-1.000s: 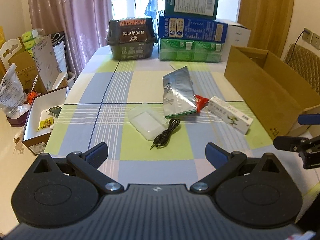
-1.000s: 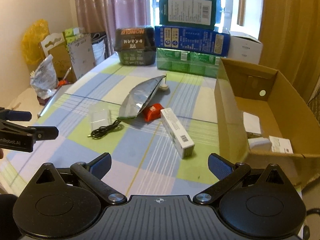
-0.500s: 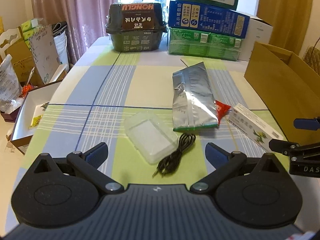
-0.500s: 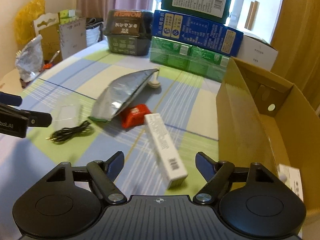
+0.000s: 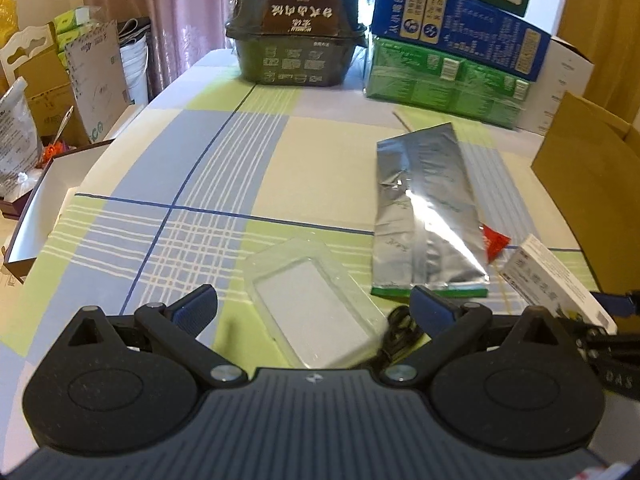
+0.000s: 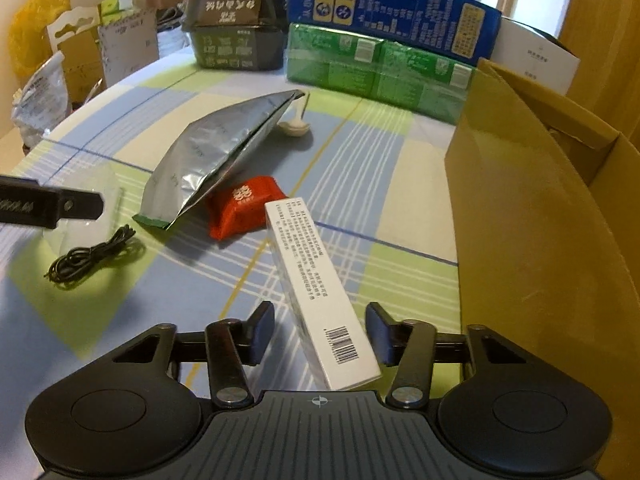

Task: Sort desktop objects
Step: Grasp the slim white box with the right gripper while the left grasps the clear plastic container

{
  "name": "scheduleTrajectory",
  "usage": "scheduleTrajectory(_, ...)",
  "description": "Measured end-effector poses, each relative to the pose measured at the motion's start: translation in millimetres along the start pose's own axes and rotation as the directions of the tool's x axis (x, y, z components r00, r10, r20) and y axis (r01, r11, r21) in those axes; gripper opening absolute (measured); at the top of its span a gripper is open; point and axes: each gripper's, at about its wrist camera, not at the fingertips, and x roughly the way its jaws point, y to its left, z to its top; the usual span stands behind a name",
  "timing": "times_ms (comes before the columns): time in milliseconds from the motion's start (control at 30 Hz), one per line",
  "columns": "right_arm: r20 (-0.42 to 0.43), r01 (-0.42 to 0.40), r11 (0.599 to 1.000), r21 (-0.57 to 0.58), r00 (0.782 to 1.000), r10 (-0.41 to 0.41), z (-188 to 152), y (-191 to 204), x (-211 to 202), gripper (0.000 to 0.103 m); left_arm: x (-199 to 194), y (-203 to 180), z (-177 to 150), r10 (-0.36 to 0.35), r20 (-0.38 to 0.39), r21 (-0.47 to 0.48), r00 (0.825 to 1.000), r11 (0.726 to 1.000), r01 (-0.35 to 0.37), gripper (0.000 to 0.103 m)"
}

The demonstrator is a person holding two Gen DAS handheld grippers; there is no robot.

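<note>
My left gripper is open, its fingers on either side of a clear plastic case on the checked tablecloth. A coiled black cable lies just right of the case, half hidden by the right finger. My right gripper is open around the near end of a long white box with a barcode; its pads stand clear of the box sides. A silver foil pouch and a red packet lie beyond the box. The cable also shows at left in the right wrist view.
An open cardboard box stands along the table's right side. Stacked green and blue cartons and a dark noodle tub line the far edge. A small white spoon lies past the pouch. A white open box sits off the left edge.
Both grippers have moved forward and down toward the table. The left now straddles the clear case; the right has narrowed a little and now straddles the white box's near end.
</note>
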Motion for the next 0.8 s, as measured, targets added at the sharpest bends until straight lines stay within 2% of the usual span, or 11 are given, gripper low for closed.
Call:
scheduleTrajectory(33,-0.003,-0.002,1.000,0.000,1.000,0.002,0.1,0.9,0.0,0.040,3.2,0.5,0.4,0.001,-0.006,-0.001,1.000,1.000,-0.001,0.098)
scheduleTrajectory(100,-0.007,-0.008,1.000,-0.001,1.000,0.008,1.1,4.1,0.6,0.028,10.6,-0.2,0.7,0.009,-0.023,0.008,1.000,1.000,-0.009,0.094)
scheduleTrajectory(233,-0.008,-0.013,1.000,0.005,1.000,0.013,0.5,8.6,-0.2,0.023,19.7,0.1,-1.1,0.029,-0.057,0.035,0.998,0.999,-0.027,0.087)
scheduleTrajectory(367,-0.013,-0.027,0.999,0.016,1.000,0.028,-2.8,11.5,-4.5,0.023,17.7,3.3,-5.0,0.044,-0.082,0.044,0.996,0.998,-0.040,0.053)
scheduleTrajectory(400,-0.015,-0.039,0.999,0.028,0.999,0.039,-4.9,11.4,-6.6,0.023,15.4,4.1,-6.7,0.050,-0.087,0.055,0.995,0.997,-0.045,0.051)
scheduleTrajectory(533,-0.031,-0.120,0.984,0.130,0.992,0.125,-10.9,5.4,-16.9,0.023,2.8,7.2,-14.5,0.025,-0.116,0.099,0.993,0.995,-0.014,0.051)
scheduleTrajectory(600,-0.036,-0.188,0.958,0.217,0.979,0.200,-16.1,0.7,-24.1,0.023,-8.6,7.4,-20.5,0.008,-0.124,0.128,0.992,0.992,0.008,0.051)
scheduleTrajectory(733,-0.047,-0.272,0.908,0.320,0.952,0.301,-32.7,1.7,-39.1,0.023,-38.7,0.5,-29.1,-0.008,-0.103,0.205,0.995,0.978,0.030,0.051)
scheduleTrajectory(800,-0.045,-0.293,0.887,0.357,0.943,0.330,-42.4,1.6,-44.5,0.023,-55.1,-3.2,-35.8,-0.048,-0.101,0.217,0.994,0.974,0.069,0.051)
